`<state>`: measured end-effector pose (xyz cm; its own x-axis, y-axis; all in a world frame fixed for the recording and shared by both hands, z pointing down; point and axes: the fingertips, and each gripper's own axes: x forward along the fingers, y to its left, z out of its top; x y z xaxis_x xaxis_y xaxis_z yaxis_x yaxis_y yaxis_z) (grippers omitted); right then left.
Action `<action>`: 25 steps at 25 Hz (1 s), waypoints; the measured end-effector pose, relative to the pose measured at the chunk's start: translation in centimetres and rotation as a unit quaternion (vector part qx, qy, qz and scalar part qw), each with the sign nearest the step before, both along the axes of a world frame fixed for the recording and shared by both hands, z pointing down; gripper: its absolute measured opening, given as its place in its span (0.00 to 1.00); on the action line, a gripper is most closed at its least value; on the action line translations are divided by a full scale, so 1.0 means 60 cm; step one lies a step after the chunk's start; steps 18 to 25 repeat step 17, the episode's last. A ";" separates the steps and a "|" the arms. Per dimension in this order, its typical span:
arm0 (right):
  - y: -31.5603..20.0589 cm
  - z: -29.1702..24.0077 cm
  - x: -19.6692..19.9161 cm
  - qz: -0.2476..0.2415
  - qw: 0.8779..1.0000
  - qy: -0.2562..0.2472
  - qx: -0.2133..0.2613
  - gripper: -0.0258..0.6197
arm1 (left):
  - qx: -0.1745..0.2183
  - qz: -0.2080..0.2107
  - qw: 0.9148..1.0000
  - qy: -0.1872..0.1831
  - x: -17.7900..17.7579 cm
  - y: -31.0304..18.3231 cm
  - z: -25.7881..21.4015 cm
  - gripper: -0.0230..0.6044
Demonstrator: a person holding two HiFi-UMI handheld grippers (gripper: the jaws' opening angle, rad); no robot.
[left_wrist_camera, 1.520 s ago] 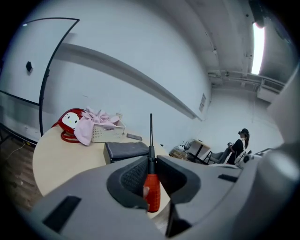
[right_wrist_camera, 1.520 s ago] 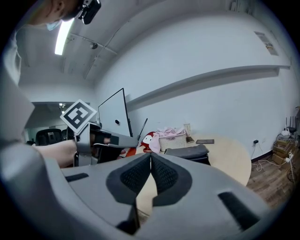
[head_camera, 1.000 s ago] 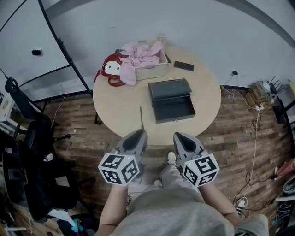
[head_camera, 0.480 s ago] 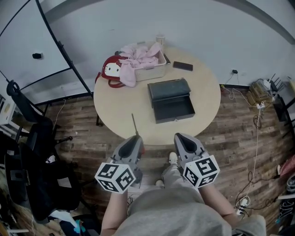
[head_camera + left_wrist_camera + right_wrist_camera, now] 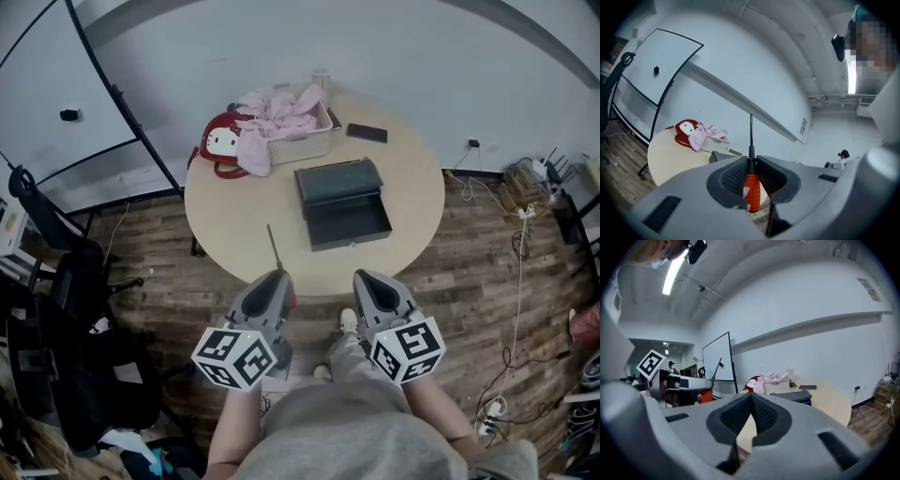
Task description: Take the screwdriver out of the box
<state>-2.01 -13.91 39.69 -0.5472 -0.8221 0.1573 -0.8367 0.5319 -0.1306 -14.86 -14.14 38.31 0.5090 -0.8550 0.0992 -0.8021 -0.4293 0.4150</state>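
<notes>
My left gripper [image 5: 275,278] is shut on the screwdriver [image 5: 273,246]. It grips the orange-red handle [image 5: 752,194], and the thin dark shaft [image 5: 751,131] sticks out past the jaws over the near table edge. The dark grey box [image 5: 342,202] lies open in the middle of the round table [image 5: 234,216], its tray showing nothing inside. My right gripper [image 5: 362,278] is beside the left one, short of the table, with its pads [image 5: 740,416] together and nothing between them. Its view shows the left gripper [image 5: 679,385] and the box [image 5: 794,396].
At the table's far side are a white basket [image 5: 309,141] of pink cloth, a red bag [image 5: 217,145], a phone [image 5: 367,133] and a cup [image 5: 322,77]. Black office chairs [image 5: 56,281] crowd the left. Cables [image 5: 520,244] lie on the floor at right.
The left gripper has turned a little, so the screwdriver's shaft now leans further left. The right gripper has stayed where it was.
</notes>
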 end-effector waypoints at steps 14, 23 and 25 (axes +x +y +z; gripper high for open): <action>-0.004 0.004 0.016 0.015 1.000 0.001 -0.002 0.04 | -0.013 0.010 1.000 0.005 0.014 -0.009 0.012 0.12; -0.005 0.005 0.018 0.017 1.000 0.001 -0.004 0.04 | -0.014 0.010 1.000 0.004 0.015 -0.009 0.014 0.12; -0.005 0.005 0.018 0.017 1.000 0.001 -0.004 0.04 | -0.014 0.010 1.000 0.004 0.015 -0.009 0.014 0.12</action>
